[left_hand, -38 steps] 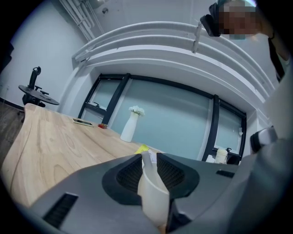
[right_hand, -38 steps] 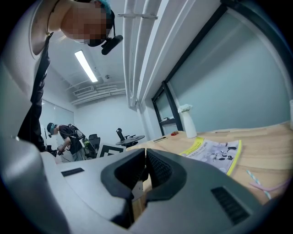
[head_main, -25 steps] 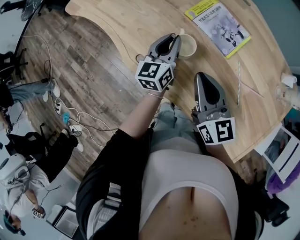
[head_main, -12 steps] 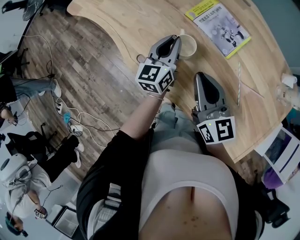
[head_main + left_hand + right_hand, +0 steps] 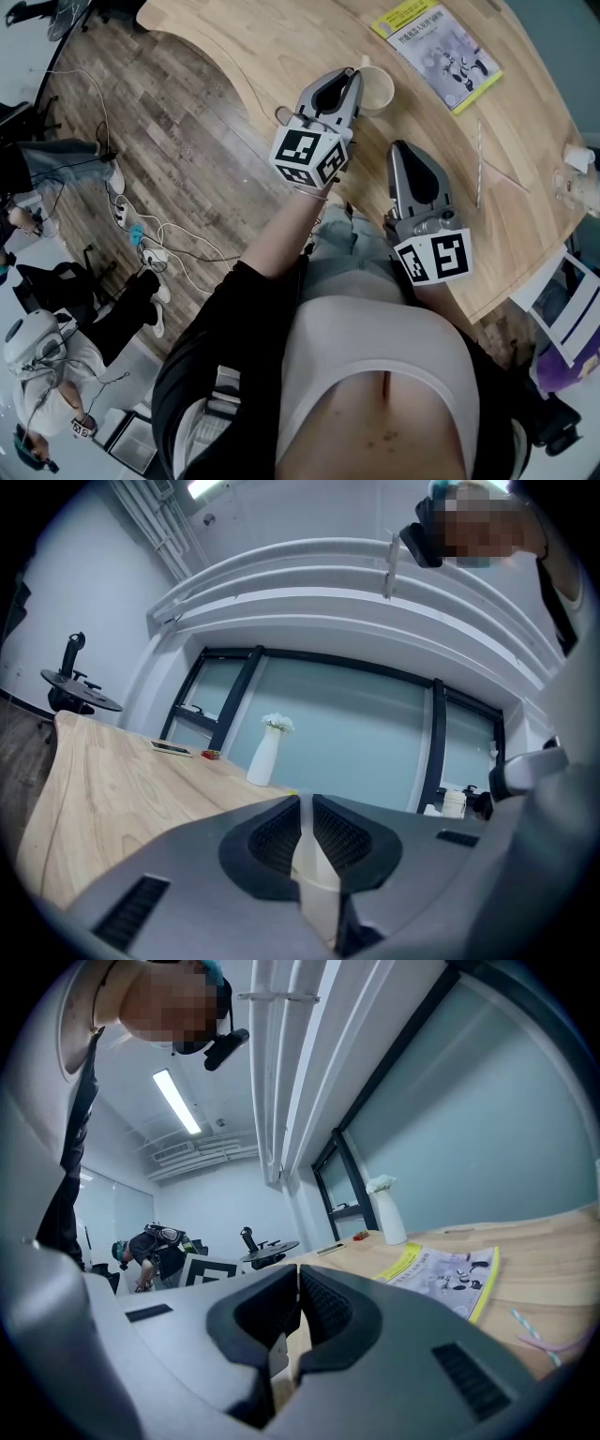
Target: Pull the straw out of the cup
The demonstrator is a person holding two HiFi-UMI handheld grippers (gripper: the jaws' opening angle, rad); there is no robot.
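Left gripper [image 5: 358, 81] is held level over the table [image 5: 262, 42], with its tips at the left rim of the cup [image 5: 380, 94]. Its jaws have just been closing and only a narrow gap is left. That gap is filled by the straw [image 5: 306, 841]. In the left gripper view a pale upright strip is seen clamped between the ribbed pads [image 5: 277, 841], with the cup's rim and cream wall directly below it. In the head view the straw is seen only as a short pale stub poking past the tips at the cup's rim, so it is not yet out of the cup. The cup is stood upright on the table, mouth open, just beyond the jaws.

Right gripper [image 5: 405, 150] is also held level, nearer the table edge and well apart from the cup. Its jaws are brought together to a slit. Nothing is held; only wood is seen through the slit.

Two loose straws [image 5: 477, 164] are laid on the table right of the right gripper, apart from it. A booklet [image 5: 437, 45] is laid flat beyond them, right of the cup. A white vase [image 5: 265, 752] is seen at the table's far end.
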